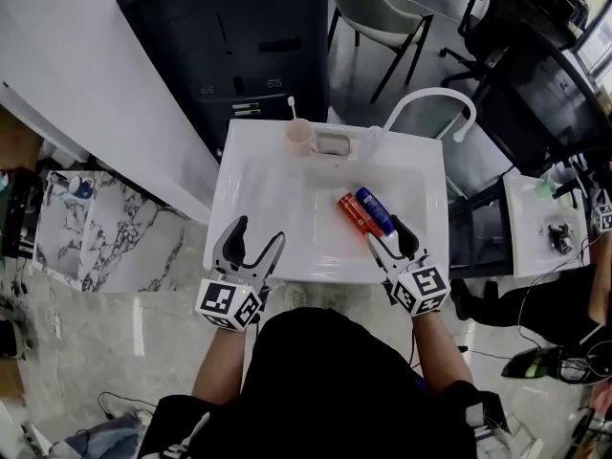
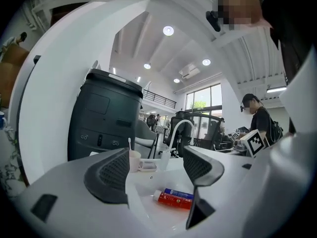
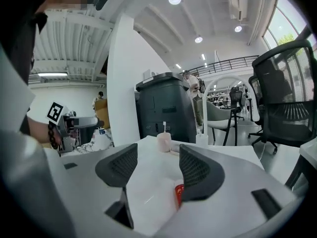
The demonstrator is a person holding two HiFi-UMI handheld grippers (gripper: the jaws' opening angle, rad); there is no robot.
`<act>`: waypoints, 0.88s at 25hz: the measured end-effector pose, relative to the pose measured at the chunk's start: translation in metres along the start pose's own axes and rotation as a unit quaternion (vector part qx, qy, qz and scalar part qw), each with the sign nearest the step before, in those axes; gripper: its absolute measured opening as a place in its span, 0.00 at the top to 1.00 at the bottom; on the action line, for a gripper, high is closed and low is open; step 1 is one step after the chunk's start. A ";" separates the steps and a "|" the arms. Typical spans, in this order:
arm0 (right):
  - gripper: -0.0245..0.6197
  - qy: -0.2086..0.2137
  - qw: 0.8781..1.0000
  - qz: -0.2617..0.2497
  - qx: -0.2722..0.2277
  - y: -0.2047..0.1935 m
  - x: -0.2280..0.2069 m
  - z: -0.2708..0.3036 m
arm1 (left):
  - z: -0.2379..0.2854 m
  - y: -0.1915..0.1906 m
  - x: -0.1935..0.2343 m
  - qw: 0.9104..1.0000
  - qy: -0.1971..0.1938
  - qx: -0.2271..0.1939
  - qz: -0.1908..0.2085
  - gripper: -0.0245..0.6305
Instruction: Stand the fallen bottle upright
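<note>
Lying in the sink, a red bottle touches a blue bottle. Nearby, the left gripper and right gripper hover, jaws apart, empty.

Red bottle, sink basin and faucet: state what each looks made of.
Red bottle: probably plastic, glossy, with a printed label and a white cap, seen in the left gripper view. Sink basin: likely glazed ceramic or a similar moulded material; smooth, white, with soft reflections. Faucet: a curved tube in a white, fairly matte coating; metal underneath cannot be confirmed.
</note>
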State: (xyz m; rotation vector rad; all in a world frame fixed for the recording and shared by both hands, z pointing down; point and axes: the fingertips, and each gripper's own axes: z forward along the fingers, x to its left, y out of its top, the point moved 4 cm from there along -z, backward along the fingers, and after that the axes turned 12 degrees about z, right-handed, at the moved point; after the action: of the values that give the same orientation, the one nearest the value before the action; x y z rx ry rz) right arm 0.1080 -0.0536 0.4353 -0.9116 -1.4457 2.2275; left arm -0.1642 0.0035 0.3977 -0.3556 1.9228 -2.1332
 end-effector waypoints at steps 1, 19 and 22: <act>0.53 -0.001 1.000 -0.004 0.007 -0.001 -0.002 0.009 | 0.005 -0.002 0.006 1.000 -0.003 0.005 0.000 0.42; 0.53 -0.062 0.962 -0.001 0.267 -0.116 -0.076 0.147 | 0.055 -0.052 0.070 0.992 -0.082 0.095 -0.005 0.42; 0.53 -0.079 0.949 -0.005 0.306 -0.136 -0.088 0.162 | 0.054 -0.054 0.079 0.991 -0.085 0.102 -0.005 0.43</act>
State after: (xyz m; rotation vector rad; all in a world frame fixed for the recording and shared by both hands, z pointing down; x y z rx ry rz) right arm 0.0563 -0.1581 0.6327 -0.5216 -0.7124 2.5501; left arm -0.2207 -0.0685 0.4585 -0.4883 1.5993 -2.2016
